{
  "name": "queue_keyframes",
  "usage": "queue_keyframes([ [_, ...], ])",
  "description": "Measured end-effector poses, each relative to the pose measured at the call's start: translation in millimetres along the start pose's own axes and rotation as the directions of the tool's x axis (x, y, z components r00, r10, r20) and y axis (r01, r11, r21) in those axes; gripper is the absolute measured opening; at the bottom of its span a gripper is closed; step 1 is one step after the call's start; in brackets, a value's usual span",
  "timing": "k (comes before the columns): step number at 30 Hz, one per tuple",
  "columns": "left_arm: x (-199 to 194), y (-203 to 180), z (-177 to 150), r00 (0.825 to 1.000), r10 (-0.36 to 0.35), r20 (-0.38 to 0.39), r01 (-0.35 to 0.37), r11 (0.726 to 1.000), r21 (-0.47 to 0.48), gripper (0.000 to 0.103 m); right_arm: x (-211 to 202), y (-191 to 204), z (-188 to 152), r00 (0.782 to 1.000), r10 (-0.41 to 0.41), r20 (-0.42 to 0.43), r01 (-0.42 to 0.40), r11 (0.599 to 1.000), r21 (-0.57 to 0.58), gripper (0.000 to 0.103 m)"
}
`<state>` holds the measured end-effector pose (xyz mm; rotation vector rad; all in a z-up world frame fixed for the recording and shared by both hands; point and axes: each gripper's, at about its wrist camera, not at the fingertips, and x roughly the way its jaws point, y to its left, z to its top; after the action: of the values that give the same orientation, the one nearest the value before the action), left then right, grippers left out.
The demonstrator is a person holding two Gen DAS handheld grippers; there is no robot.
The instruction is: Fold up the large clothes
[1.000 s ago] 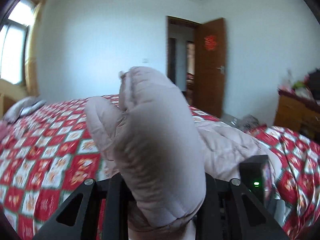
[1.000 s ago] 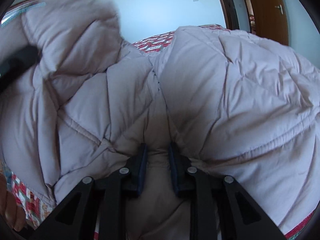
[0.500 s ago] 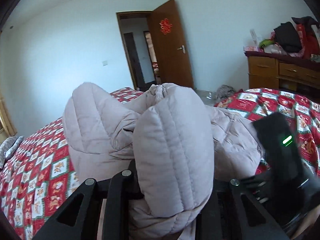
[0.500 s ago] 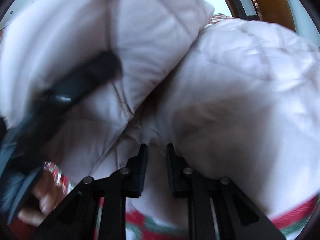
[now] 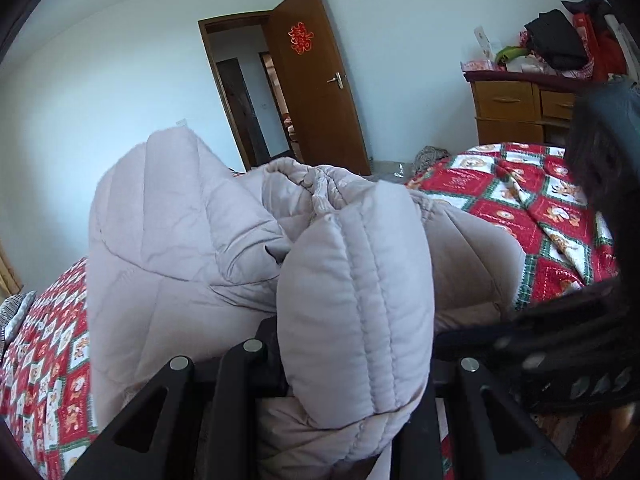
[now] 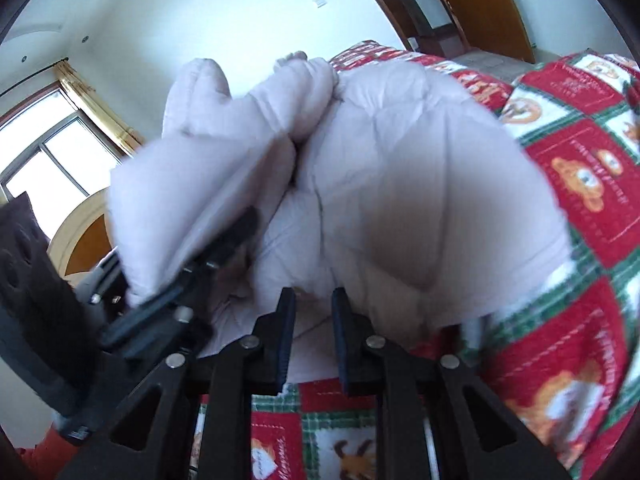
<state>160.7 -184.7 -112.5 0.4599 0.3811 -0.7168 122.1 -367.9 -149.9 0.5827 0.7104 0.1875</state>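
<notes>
Red patchwork bedspread (image 5: 516,208) — open door (image 5: 320,84) behind

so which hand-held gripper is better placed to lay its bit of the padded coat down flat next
Left, probably. The left hand-held gripper holds a thick raised fold of the coat, ready to lay over. The right hand-held gripper only pinches the low edge near the bedspread.

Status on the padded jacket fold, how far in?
Done: the pale padded jacket lies bunched on the red patterned bedspread, not flat.
In hand: the left gripper pinches a thick quilted fold; the right gripper clamps another edge close beside it, so a fold is mid-way.
Left: laying that fold down, smoothing, any further folds. No tidy folded shape is visible yet.
</notes>
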Motion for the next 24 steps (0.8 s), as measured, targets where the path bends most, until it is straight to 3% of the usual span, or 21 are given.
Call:
queue_keyframes([
  [2,2.7,-4.1,-1.4,1.000,-0.007,-0.001,0.007,1.000,0.001,0.026,-11.5,5.8,10.3,1.000,-0.008,0.024,0.009,1.000,-0.010,0.028],
  [7,8.8,-7.6,-1.4,0.999,-0.032,0.007,0.032,0.999,-0.028,0.026,-46.1,10.0,50.4,0.994,0.016,0.107,-0.006,0.996,-0.092,0.032],
  [10,11.2,-10.4,-0.2,0.999,-0.037,0.004,0.038,0.999,-0.030,0.026,-21.7,18.2,67.7,0.996,0.067,0.064,-0.059,0.991,-0.121,0.049],
  [18,20.1,-12.9,1.2,0.999,-0.047,-0.024,0.046,0.999,-0.024,0.026,21.4,32.4,69.0,0.994,0.104,-0.040,-0.110,0.971,-0.212,0.049],
  [24,33.7,-25.9,1.4,0.997,-0.030,-0.078,0.032,0.999,0.025,0.026,34.0,6.2,62.2,0.989,0.111,-0.103,-0.124,0.983,-0.132,0.047],
])
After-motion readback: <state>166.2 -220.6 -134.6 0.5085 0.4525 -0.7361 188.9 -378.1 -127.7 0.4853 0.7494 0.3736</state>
